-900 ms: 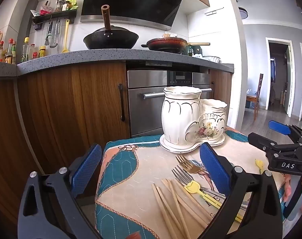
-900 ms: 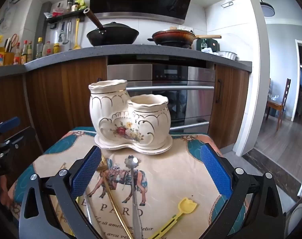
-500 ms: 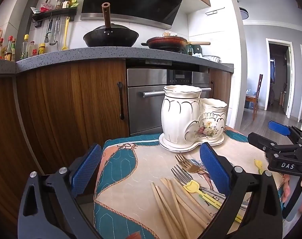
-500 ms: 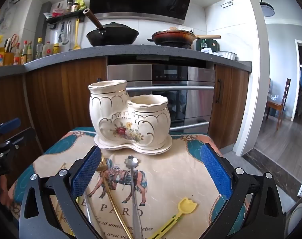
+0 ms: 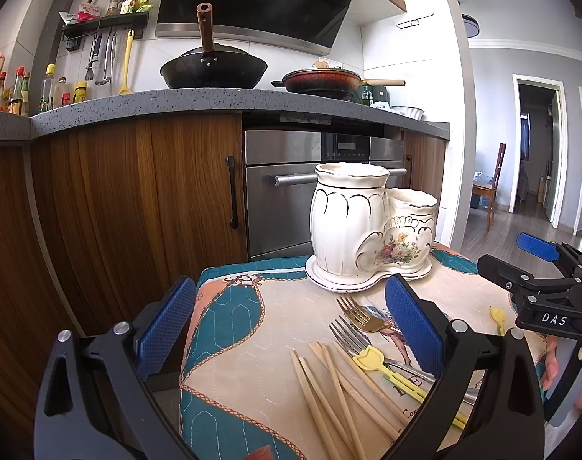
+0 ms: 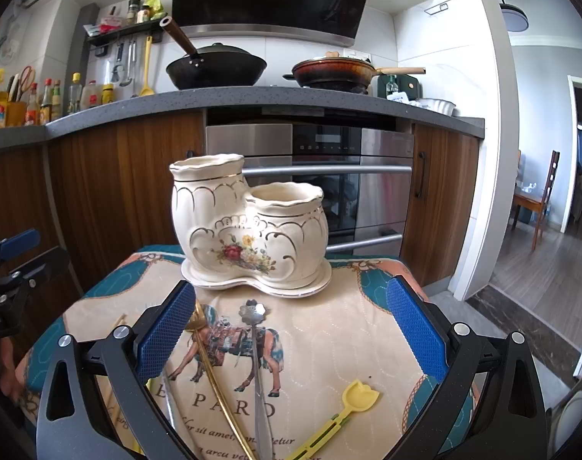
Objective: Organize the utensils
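A cream ceramic two-pot utensil holder [image 5: 367,234] [image 6: 249,230] stands empty at the far side of a small cloth-covered table [image 5: 252,329] [image 6: 344,329]. In the left wrist view, several wooden chopsticks [image 5: 329,395], a gold fork [image 5: 362,316], a silver fork [image 5: 348,339] and a yellow plastic fork [image 5: 398,375] lie in front of it. My left gripper [image 5: 291,329] hovers open above them, holding nothing. In the right wrist view a gold spoon [image 6: 214,368], a silver spoon [image 6: 257,356] and a yellow plastic spoon [image 6: 341,410] lie under my open, empty right gripper [image 6: 291,329].
Wooden kitchen cabinets [image 5: 118,211] and a steel oven [image 6: 329,191] stand just behind the table. A wok [image 5: 214,69] and a red pan [image 6: 333,71] sit on the counter. A doorway with a chair [image 5: 496,188] opens at right. The right gripper [image 5: 540,287] shows beside the table.
The left wrist view has shifted slightly left and down, so the holder sits a little higher and further right. The right gripper and the utensils have stayed still.
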Demonstrator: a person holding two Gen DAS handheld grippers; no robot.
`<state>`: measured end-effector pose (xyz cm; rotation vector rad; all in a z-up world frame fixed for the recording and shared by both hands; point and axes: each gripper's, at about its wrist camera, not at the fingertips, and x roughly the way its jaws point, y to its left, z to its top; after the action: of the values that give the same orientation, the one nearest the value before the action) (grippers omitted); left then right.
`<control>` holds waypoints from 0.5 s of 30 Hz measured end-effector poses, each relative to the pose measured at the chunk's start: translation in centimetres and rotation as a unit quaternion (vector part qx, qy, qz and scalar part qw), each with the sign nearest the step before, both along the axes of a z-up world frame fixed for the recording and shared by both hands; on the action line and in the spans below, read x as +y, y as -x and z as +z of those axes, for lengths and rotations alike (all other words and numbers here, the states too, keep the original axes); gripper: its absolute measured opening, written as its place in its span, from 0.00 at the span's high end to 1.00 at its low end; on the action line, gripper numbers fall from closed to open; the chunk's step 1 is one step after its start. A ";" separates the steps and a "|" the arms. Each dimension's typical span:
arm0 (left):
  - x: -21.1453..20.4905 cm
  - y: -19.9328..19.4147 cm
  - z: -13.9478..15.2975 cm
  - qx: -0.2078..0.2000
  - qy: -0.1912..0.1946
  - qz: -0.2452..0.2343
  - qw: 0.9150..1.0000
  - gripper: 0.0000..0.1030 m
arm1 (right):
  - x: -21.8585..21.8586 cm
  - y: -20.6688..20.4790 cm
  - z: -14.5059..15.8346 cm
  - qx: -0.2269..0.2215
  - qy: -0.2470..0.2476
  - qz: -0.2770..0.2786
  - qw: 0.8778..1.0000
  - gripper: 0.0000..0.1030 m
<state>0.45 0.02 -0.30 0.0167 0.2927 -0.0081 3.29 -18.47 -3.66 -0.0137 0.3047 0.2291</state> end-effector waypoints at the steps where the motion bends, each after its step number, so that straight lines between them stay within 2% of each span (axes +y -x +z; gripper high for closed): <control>1: 0.0 0.0 0.0 0.000 0.000 0.000 1.000 0.05 | 0.0 0.0 0.0 0.000 0.000 0.000 1.000 0.04; 15: 0.2 -0.3 -0.4 0.001 0.000 -0.002 1.000 0.05 | 0.0 -0.1 -0.1 0.000 0.001 0.000 1.000 0.04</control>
<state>0.74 0.20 -0.72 0.0180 0.2943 -0.0111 3.43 -18.48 -3.72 -0.0148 0.3043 0.2289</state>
